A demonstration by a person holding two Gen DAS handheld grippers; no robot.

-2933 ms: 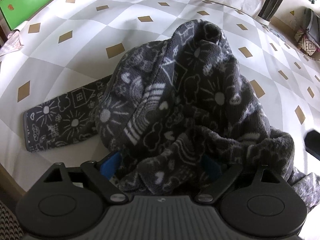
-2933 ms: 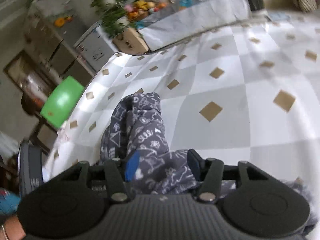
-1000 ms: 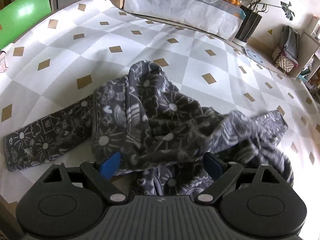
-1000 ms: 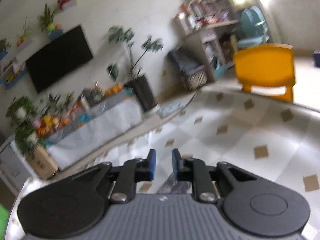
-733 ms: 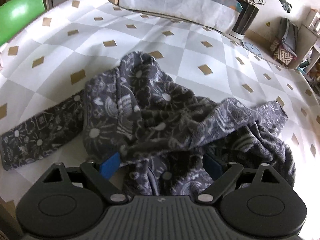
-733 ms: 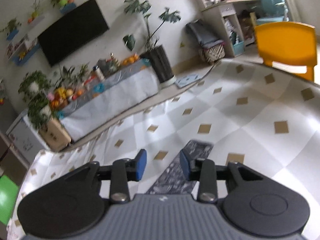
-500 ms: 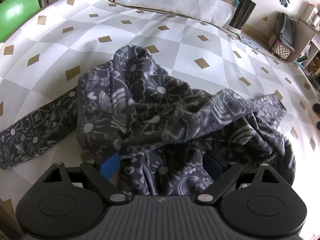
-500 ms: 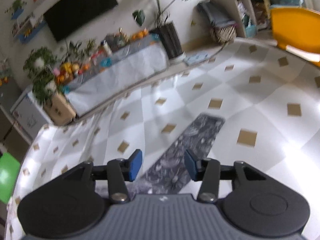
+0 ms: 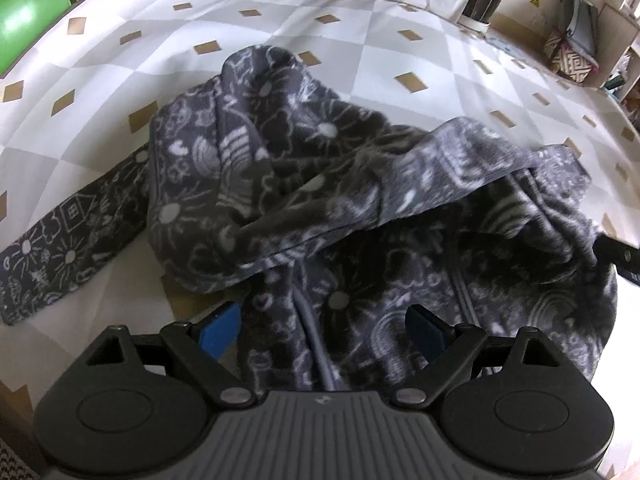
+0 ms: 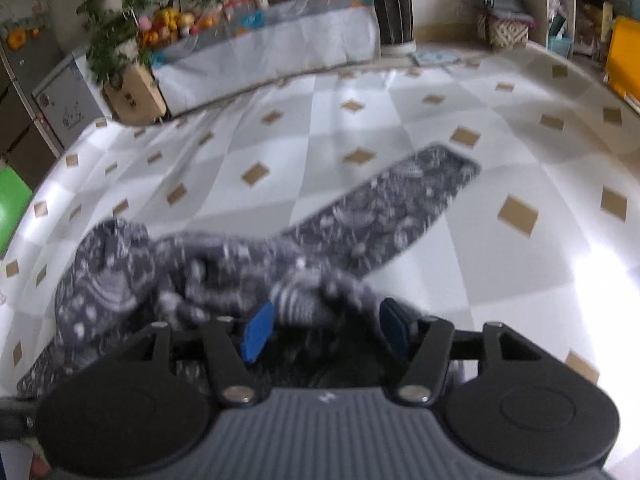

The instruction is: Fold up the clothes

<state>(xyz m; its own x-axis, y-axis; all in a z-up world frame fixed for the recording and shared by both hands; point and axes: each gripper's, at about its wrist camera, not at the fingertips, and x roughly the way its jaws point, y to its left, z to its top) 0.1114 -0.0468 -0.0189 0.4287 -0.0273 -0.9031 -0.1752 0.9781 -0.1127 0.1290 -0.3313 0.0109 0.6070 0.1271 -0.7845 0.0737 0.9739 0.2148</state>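
Right up close, the left gripper [image 9: 322, 330] has its fingers wide over the fuzzy gray robe [image 9: 360, 208], gripping nothing. Beside it, the right gripper [image 10: 326, 326] is opening with loose cloth between. Farther off, one sleeve [image 10: 400, 216] lies flat on the checkered desk [image 10: 400, 120], ready for folding.

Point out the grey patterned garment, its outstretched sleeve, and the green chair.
grey patterned garment [image 9: 340, 184], left wrist view, bunched middle.
outstretched sleeve [image 10: 400, 208], right wrist view, mid-length.
green chair [image 9: 28, 12], left wrist view, seat surface.

Left gripper [image 9: 322, 330] black ribbed housing, blue pads [image 9: 220, 326] (silver pivot screws), round side discs
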